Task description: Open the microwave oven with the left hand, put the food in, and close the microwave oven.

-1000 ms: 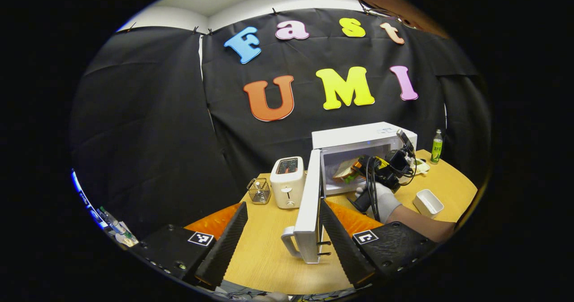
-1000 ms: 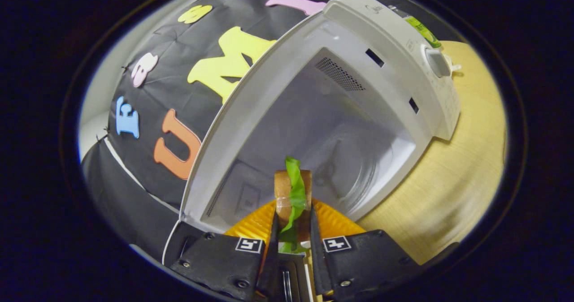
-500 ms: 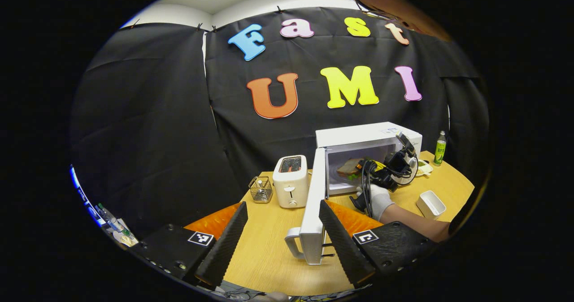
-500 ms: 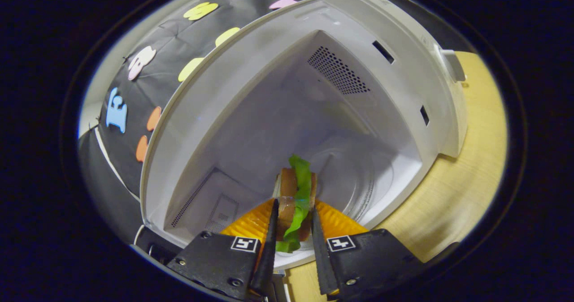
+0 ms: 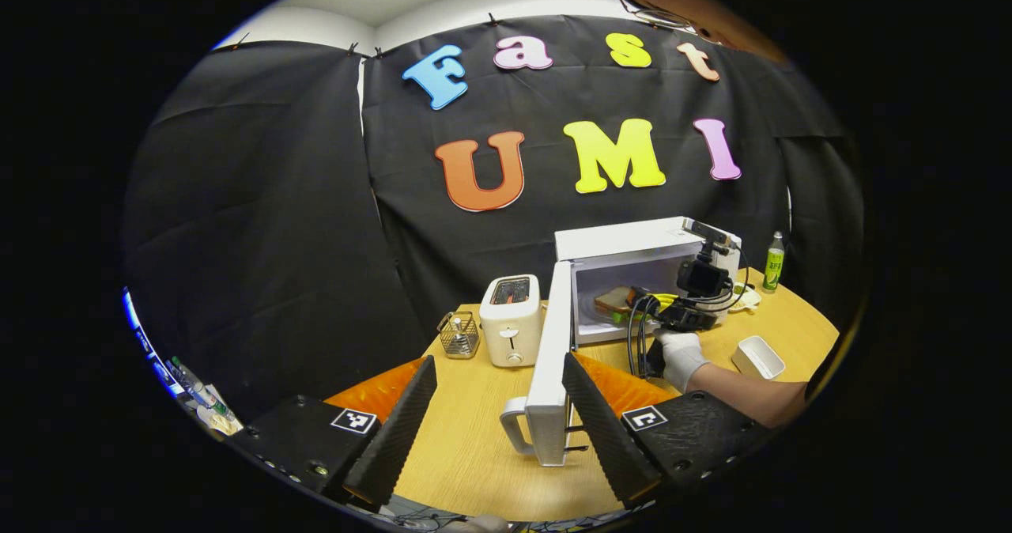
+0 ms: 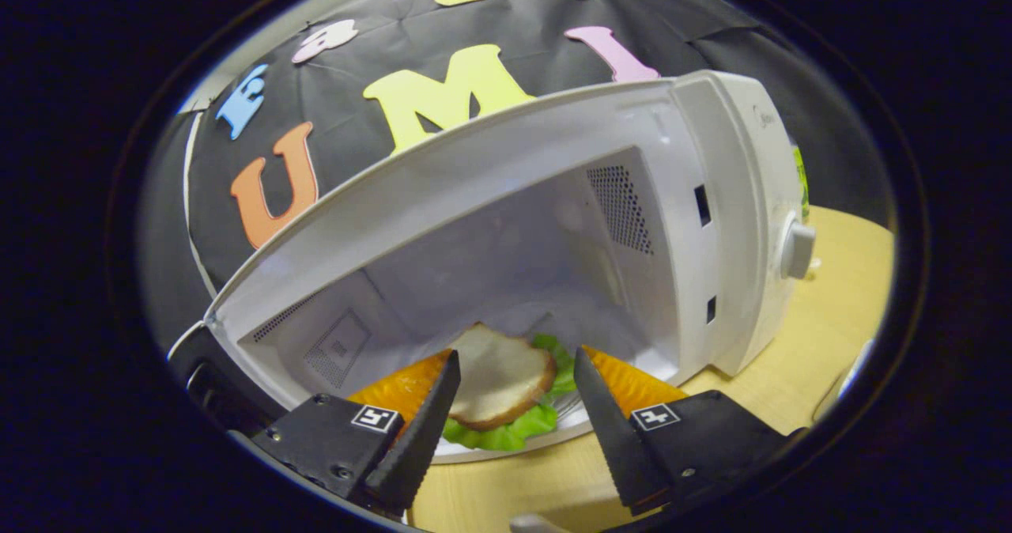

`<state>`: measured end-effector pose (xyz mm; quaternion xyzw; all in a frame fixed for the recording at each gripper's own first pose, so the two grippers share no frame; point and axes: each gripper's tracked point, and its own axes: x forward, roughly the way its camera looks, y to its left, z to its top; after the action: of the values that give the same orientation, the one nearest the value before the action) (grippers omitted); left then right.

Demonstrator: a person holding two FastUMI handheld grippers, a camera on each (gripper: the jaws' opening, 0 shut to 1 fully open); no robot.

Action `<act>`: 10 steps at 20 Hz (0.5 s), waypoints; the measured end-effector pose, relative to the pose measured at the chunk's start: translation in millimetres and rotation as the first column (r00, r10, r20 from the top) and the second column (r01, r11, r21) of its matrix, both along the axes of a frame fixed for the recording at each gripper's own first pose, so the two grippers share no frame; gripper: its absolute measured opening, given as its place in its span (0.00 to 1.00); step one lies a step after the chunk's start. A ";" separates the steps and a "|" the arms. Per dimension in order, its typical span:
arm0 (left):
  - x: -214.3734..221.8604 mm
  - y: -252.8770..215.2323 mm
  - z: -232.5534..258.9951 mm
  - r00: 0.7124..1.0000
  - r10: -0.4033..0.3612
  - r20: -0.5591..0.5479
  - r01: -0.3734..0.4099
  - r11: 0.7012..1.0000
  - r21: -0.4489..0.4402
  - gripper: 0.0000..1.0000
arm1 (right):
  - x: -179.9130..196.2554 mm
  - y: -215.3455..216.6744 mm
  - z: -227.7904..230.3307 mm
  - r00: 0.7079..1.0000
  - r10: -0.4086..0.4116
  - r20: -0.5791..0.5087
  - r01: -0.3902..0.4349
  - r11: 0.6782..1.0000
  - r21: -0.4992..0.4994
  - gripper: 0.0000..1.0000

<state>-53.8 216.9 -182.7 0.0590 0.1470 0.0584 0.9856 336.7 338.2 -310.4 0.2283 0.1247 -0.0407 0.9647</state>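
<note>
The sandwich [image 6: 500,379] is seen lying flat on the floor of the microwave oven [image 6: 711,201], just inside the opening. The right gripper [image 6: 514,406] is parted wide, its fingers standing either side of the sandwich and holding nothing. It is judged that placement is done; the right gripper is best drawn straight back, level, so that the lettuce is not snagged.

The left gripper [image 5: 494,406] is wide open and empty, close to the swung-out door [image 5: 549,359]. The door's handle, a toaster [image 5: 510,319], a white tub [image 5: 757,357] and the gloved hand [image 5: 680,357] are shown in the left gripper view; the oven's inner vents are shown in the right gripper view.
</note>
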 end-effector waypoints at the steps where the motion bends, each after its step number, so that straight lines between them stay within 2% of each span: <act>1: -1.7 -1.3 0.5 1.000 -0.002 0.002 0.002 1.000 0.004 0.97 | -3.8 -1.9 5.1 1.000 0.012 0.009 -0.012 1.000 -0.018 0.85; 3: -3.4 -0.8 4.0 1.000 -0.006 0.010 0.006 1.000 0.001 0.97 | -13.5 -8.4 18.4 0.999 0.031 0.024 -0.029 0.997 -0.074 0.85; 4: -4.0 -0.8 6.5 1.000 -0.005 0.016 0.005 1.000 -0.003 0.96 | -18.3 -10.0 25.8 0.998 0.050 0.038 -0.046 0.995 -0.084 0.93; 6: -4.5 -0.9 11.5 1.000 -0.003 0.030 0.003 1.000 -0.013 0.96 | -31.8 -15.2 42.0 0.996 0.076 0.046 -0.072 0.994 -0.082 0.92; 7: -5.6 -0.6 12.6 0.999 -0.003 0.034 0.003 1.000 -0.014 0.96 | -39.8 -20.1 51.1 0.995 0.088 0.052 -0.084 0.993 -0.087 0.87; 8: -6.8 -0.2 15.3 0.999 -0.003 0.041 0.003 1.000 -0.012 0.97 | -47.2 -27.8 61.5 0.994 0.092 0.055 -0.087 0.992 -0.095 0.93; 9: -7.8 1.3 19.9 0.999 0.000 0.054 0.001 1.000 -0.009 0.97 | -55.3 -36.0 72.4 0.993 0.097 0.065 -0.090 0.990 -0.105 0.86; 10: -7.5 2.0 24.4 0.998 -0.002 0.064 0.003 1.000 -0.011 0.97 | -62.8 -42.1 82.7 0.991 0.116 0.067 -0.108 0.988 -0.112 0.93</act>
<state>-61.3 218.9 -158.4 0.0520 0.1155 0.0581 0.9902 273.8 296.1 -227.7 0.1699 0.0994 0.0154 0.9803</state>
